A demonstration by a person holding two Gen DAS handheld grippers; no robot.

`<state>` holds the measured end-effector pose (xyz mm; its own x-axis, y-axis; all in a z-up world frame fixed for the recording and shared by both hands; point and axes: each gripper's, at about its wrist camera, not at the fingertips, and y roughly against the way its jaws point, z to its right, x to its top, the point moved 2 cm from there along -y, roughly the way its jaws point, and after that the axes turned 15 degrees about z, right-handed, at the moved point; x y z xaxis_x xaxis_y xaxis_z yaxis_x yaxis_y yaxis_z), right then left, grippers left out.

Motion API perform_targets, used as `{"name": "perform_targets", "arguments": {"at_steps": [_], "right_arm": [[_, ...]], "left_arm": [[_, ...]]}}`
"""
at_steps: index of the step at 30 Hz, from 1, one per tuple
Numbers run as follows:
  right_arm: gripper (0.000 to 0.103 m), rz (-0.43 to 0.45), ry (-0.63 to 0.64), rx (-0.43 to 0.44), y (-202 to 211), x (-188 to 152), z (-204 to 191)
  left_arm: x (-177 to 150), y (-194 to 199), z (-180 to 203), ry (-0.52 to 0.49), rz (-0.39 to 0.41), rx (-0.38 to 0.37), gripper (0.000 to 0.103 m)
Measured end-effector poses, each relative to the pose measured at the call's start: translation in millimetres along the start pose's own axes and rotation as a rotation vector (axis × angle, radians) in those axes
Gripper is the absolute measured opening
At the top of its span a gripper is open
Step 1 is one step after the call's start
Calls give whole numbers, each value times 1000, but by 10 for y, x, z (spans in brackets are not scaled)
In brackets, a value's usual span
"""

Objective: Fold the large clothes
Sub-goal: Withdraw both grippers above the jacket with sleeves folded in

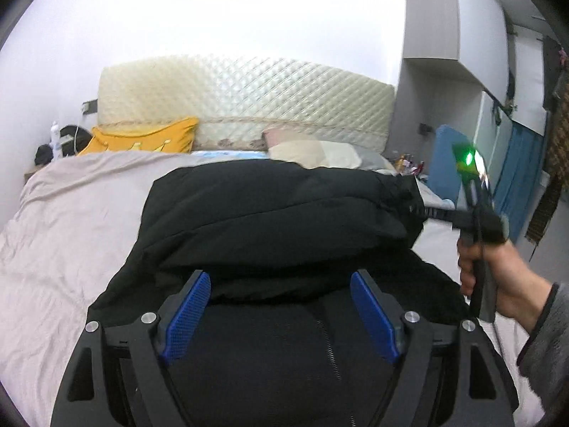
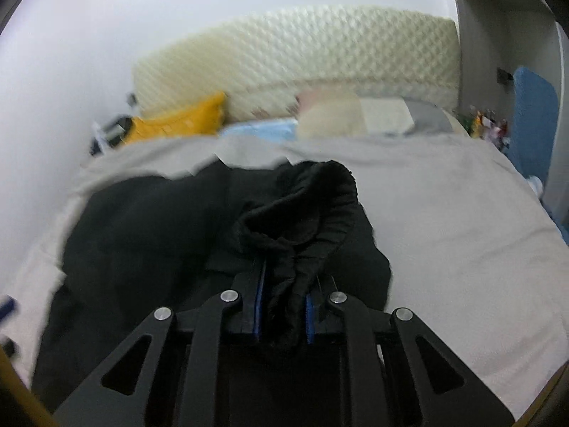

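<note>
On the bed: a black jacket [image 1: 277,220] lies over the pale grey cover [image 1: 67,220], its upper part doubled back over the lower part.
Left gripper [image 1: 281,284]: jaws spread wide over the jacket's zipper side, blue pads [image 1: 188,316] clear of the cloth.
Right gripper [image 2: 284,284]: jaws drawn narrow, pinching a bunched black cuff [image 2: 313,210] of the jacket at its right edge.
Behind: quilted cream headboard [image 1: 249,99], yellow pillow [image 1: 149,137], beige pillow [image 1: 313,153].

The right wrist view is blurred throughout. The black jacket [image 2: 149,235] runs under the right gripper [image 2: 284,281], covering its blue pads. Small items on the nightstand [image 1: 53,142] are too small to identify.
</note>
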<state>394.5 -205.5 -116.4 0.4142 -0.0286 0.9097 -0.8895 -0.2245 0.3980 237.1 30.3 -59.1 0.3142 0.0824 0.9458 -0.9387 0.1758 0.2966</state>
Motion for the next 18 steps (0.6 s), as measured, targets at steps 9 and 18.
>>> {"name": "perform_targets", "arguments": {"at_steps": [9,18], "right_arm": [[20,-51,19,-59,-344,-415,244],[88,-13,-79,-25,93,-370,277]], "left_arm": [[-117,-141,-131,-8,-64,41,81],[-109,-14,-152,3,-74,55,81]]}}
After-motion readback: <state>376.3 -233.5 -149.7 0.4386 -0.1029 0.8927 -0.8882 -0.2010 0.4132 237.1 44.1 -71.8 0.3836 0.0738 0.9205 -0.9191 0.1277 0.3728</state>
